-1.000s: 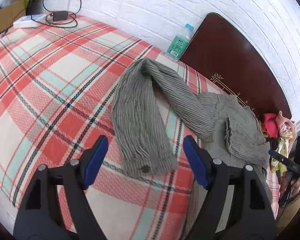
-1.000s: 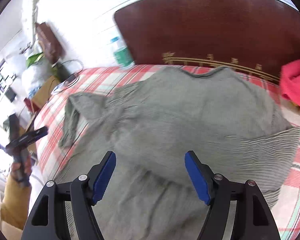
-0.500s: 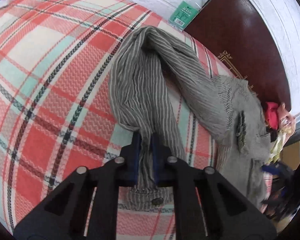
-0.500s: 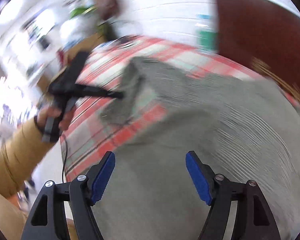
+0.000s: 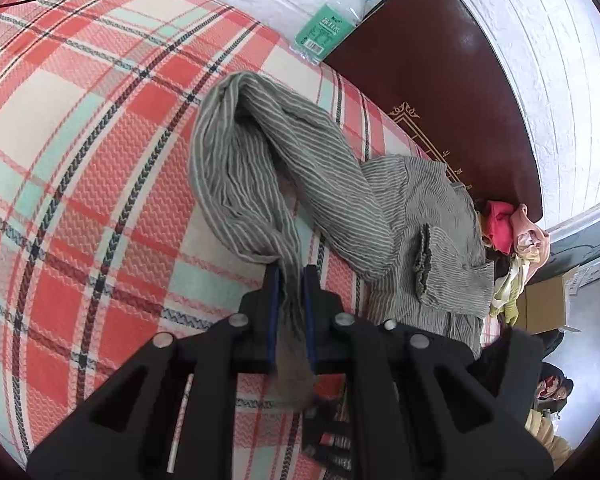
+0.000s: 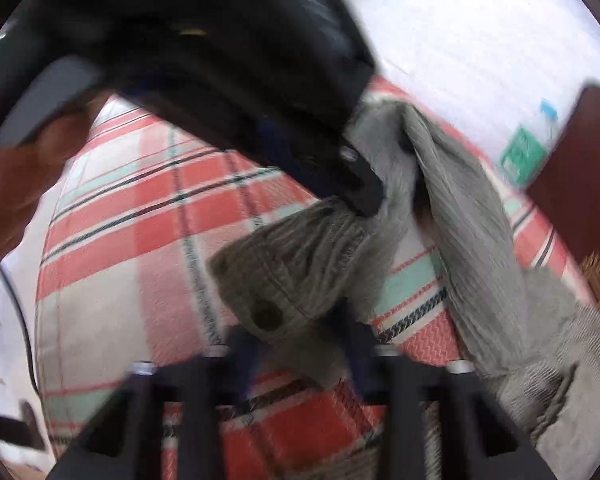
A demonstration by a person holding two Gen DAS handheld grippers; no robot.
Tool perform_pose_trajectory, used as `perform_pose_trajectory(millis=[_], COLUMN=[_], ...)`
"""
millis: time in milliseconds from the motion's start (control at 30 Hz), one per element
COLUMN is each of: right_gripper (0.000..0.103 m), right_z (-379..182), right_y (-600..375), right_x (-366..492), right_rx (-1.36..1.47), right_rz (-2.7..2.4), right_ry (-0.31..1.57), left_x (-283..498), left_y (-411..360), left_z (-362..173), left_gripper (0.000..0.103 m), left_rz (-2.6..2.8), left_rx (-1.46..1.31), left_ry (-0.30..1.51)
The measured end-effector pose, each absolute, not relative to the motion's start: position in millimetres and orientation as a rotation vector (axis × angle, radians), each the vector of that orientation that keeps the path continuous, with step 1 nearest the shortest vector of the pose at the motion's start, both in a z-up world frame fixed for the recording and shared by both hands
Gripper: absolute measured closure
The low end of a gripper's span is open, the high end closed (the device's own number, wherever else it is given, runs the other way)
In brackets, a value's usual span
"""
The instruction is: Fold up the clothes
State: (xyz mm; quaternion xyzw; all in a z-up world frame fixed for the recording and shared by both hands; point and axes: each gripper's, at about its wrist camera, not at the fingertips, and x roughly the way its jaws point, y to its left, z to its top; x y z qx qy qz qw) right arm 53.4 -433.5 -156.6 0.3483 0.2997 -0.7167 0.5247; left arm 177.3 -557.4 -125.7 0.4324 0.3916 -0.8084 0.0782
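Two tongs [image 5: 290, 280] [image 6: 300, 344], both clamped on one striped grey shirt sleeve [image 5: 240, 168], right's just closing.

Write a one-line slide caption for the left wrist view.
Left gripper shut on the striped grey shirt's sleeve over the plaid bedspread.

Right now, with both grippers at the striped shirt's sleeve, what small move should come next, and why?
Probably lift the sleeve slightly and carry it toward the shirt body. The left gripper is shut on the sleeve near the cuff; the right gripper has just been closing with the cuff between its jaws, though blur hides its grip. The sleeve lies doubled on the plaid bedspread, away from the body.
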Motion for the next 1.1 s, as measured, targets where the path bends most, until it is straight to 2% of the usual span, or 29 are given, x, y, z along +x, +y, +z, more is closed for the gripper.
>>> perform_pose_trajectory(millis=[200,233,267,300,333,367,567,733,833,1000,1100], right_gripper=[0.096,0.096,0.096,0.096,0.096,0.096,0.096,0.096,0.096,0.096,0.096], right_z=[-103,-88,-73,-58,-42,-28,37,43,32,9,-17], right_y=[-378,-365,-351,-338,-325,-312,-242,-192,-162,-105,-62], right_x=[-5,-19,-34,-47,-60,-71,-109,-126,-134,-155,-168], right_rx=[0.987,0.993,0.997,0.995,0.985,0.973,0.892,0.905,0.932,0.995,1.052], right_rz=[-1.586,-1.571,-1.555,-1.539,-1.525,-1.518,-1.536,-1.601,-1.629,-1.693,-1.748], right_ry=[0.24,0.143,0.045,-0.047,-0.13,-0.196,-0.427,-0.517,-0.569,-0.668,-0.74], left_x=[199,205,211,217,219,221,188,129,83,37,39], left_y=[-561,-561,-561,-559,-556,-552,-496,-435,-401,-402,-422], left_z=[-94,-85,-77,-69,-63,-58,-58,-72,-86,-114,-127], left_gripper=[0.088,0.081,0.067,0.058,0.042,0.036,0.036,0.036,0.036,0.036,0.036], left_rz=[-2.584,-2.624,-2.654,-2.681,-2.704,-2.724,-2.861,-2.93,-2.925,-2.783,-2.694], left_rx=[1.107,1.051,1.004,0.959,0.936,0.921,1.099,1.281,1.384,1.417,1.363], left_ry=[1.298,1.307,1.301,1.29,1.264,1.231,1.026,0.902,0.757,0.787,0.85])
